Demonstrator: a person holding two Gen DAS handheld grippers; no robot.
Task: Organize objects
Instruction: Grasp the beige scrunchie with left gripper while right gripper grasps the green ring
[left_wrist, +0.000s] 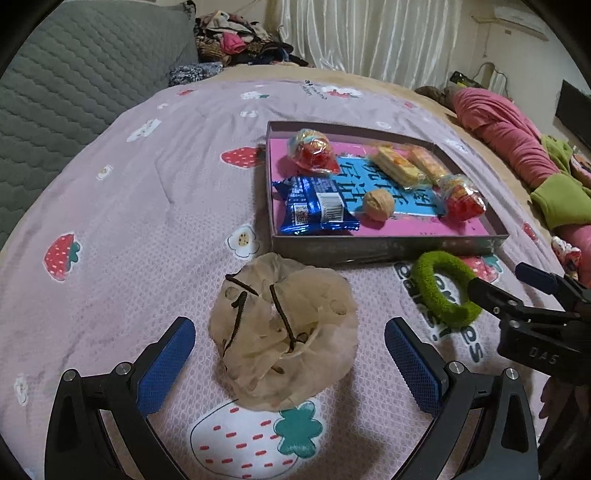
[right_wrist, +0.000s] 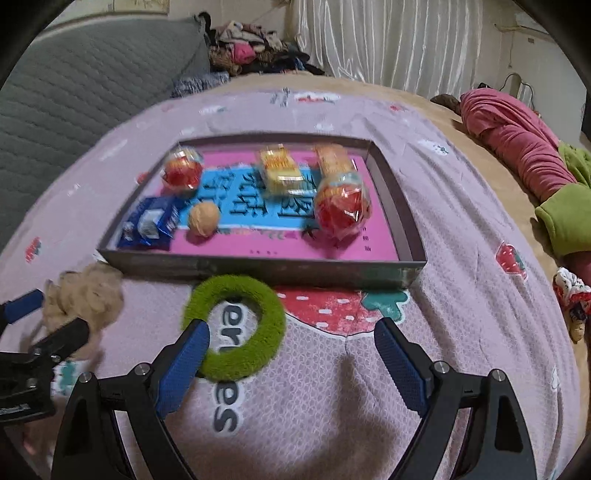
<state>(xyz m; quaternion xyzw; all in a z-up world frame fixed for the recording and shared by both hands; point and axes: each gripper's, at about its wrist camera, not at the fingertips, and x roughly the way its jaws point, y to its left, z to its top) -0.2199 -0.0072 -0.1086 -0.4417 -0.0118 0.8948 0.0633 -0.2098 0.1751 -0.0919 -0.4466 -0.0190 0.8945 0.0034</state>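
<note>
A shallow grey box (left_wrist: 384, 246) (right_wrist: 258, 264) with a pink and blue floor lies on the bedspread. It holds a blue snack pack (left_wrist: 314, 206) (right_wrist: 151, 221), a walnut (left_wrist: 378, 205) (right_wrist: 204, 218), two red wrapped sweets and two yellow wafer packs. A beige sheer scrunchie (left_wrist: 284, 339) (right_wrist: 85, 295) lies between the fingers of my open left gripper (left_wrist: 290, 354). A green fuzzy hair tie (left_wrist: 443, 288) (right_wrist: 236, 332) lies in front of the box. My open right gripper (right_wrist: 291, 354) has its left finger at the tie's near edge.
A pink strawberry-print bedspread (left_wrist: 129, 221) covers the bed. A grey quilted headboard (left_wrist: 74, 74) stands at the left, a clothes pile (left_wrist: 236, 40) at the back, and pink and green clothing (right_wrist: 524, 147) at the right. A small floral scrunchie (right_wrist: 570, 295) lies at the right.
</note>
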